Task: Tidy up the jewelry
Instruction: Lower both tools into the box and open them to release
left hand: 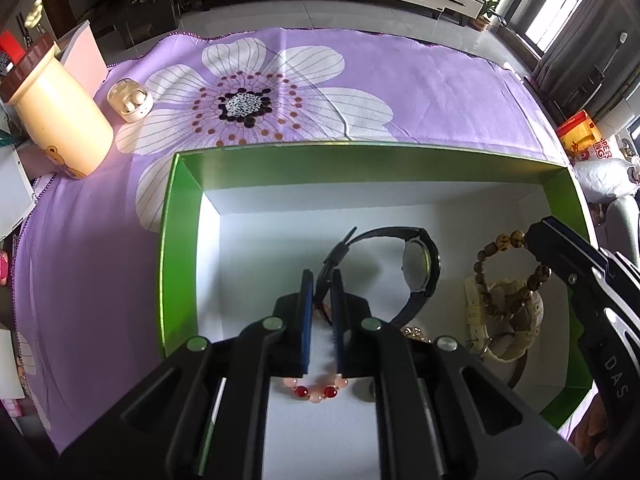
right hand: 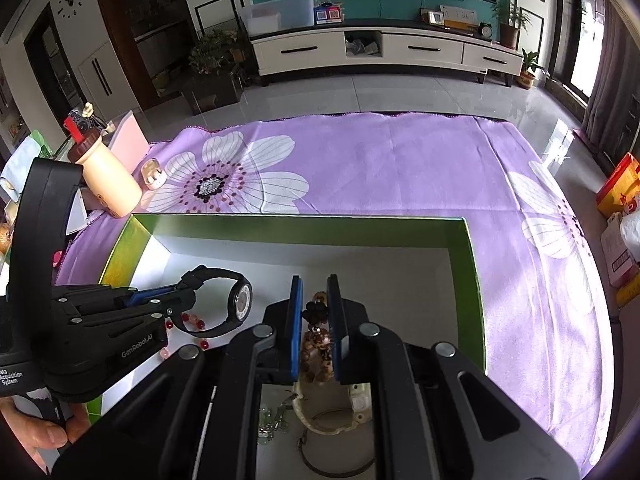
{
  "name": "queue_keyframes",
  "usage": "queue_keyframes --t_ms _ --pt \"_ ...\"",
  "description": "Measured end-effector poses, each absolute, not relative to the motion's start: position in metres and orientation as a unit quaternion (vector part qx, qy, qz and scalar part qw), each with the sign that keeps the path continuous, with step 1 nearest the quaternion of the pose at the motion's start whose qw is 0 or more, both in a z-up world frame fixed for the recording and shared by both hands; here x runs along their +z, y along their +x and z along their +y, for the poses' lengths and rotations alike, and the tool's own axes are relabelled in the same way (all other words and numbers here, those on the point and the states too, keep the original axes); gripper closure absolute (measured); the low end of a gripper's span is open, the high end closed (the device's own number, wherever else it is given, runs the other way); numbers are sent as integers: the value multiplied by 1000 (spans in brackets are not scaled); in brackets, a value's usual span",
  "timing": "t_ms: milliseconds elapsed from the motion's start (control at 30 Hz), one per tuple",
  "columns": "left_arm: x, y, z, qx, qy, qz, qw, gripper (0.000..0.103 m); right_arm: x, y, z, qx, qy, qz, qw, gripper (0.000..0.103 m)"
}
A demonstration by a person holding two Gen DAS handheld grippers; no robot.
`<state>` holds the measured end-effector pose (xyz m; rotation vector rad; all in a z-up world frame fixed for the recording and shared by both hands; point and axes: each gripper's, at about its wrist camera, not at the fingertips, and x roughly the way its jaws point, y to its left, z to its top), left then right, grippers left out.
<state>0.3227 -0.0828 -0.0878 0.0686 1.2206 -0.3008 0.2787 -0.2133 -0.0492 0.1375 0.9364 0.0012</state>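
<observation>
- A purple floral cloth (left hand: pixel 400 92) covers the tabletop.
- A green box (left hand: pixel 176 208) with a white floor sits at the near edge and holds all the jewelry.
- The left hand-held gripper (left hand: pixel 322 280) is nearly closed on the strap of a black watch (left hand: pixel 420 268), left of centre in the box.
- The right hand-held gripper (right hand: pixel 315 286) is narrowly closed on a brown bead bracelet (right hand: pixel 316 346), on the box's right side.
- A cream watch (left hand: pixel 516 320) lies under that bracelet.
- A pink and red bead bracelet (left hand: pixel 316 390) lies on the box floor below the left hand-held gripper.
- A cream jar (left hand: pixel 56 116) and an earbud case (left hand: pixel 130 100) stand far left on the cloth.
</observation>
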Motion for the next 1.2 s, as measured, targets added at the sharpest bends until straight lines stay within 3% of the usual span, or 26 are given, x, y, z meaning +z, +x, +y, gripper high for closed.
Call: queue_keyframes --t_ms 500,600,733,867,1067,1200 --pt "-91 324 -92 -134 55 570 809 94 -61 280 -231 -13 68 466 882 91" --pt "-89 323 -93 -134 58 566 811 82 -61 280 -233 -13 73 466 882 91" --pt "-87 320 -97 -134 67 560 815 79 -62 282 -234 -17 74 468 880 91" --pt "-84 318 -98 -136 68 556 817 74 -61 280 -235 -17 75 467 881 84" --pt "-77 314 -98 -135 68 548 823 59 -58 274 -236 -17 76 464 882 84" --pt "-68 306 -99 -134 77 533 832 41 -53 266 -237 -15 75 458 886 82"
